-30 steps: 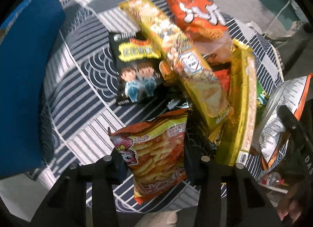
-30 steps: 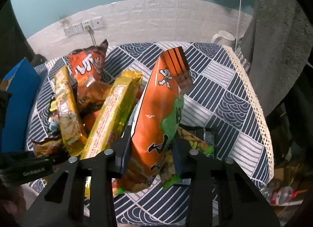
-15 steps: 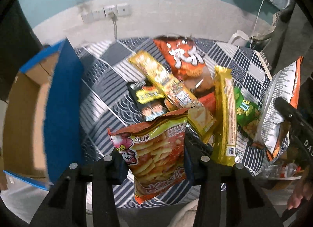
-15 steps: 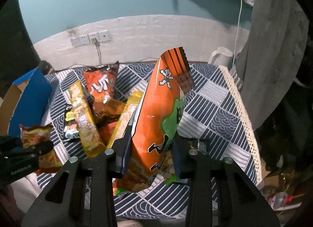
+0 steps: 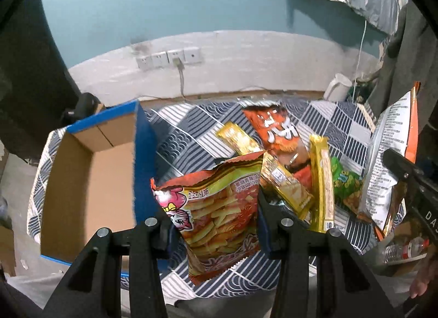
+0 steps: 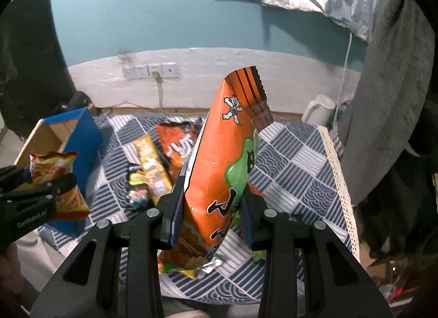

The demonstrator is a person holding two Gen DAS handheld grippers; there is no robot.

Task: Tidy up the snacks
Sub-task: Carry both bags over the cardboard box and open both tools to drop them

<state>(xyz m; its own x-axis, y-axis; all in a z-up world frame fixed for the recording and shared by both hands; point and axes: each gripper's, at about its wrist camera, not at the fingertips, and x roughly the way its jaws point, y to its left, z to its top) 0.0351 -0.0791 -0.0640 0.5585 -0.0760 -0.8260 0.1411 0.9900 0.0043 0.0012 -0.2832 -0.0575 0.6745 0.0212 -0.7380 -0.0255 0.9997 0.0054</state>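
Observation:
My left gripper (image 5: 216, 208) is shut on a red and yellow bag of fry-shaped chips (image 5: 219, 208), held above the table beside the open cardboard box (image 5: 90, 181) with blue outer walls. My right gripper (image 6: 212, 200) is shut on a tall orange snack bag (image 6: 221, 159) with a green patch, lifted upright over the table. In the right wrist view the left gripper (image 6: 30, 194) and its chip bag (image 6: 52, 170) show at the far left, in front of the box (image 6: 79, 131). The orange bag's white back (image 5: 388, 159) shows at right in the left wrist view.
On the blue patterned tablecloth (image 5: 186, 137) lie an orange-red chip bag (image 5: 276, 129), two long yellow packs (image 5: 320, 178), a green pack (image 5: 345, 183) and a small dark pack (image 6: 137, 189). A white kettle (image 6: 319, 109) stands at the table's far right. Wall sockets (image 5: 167, 57) sit behind.
Both grippers have risen with their bags still gripped, and the views have tilted up toward the wall. The box's open inside has come into the left wrist view.

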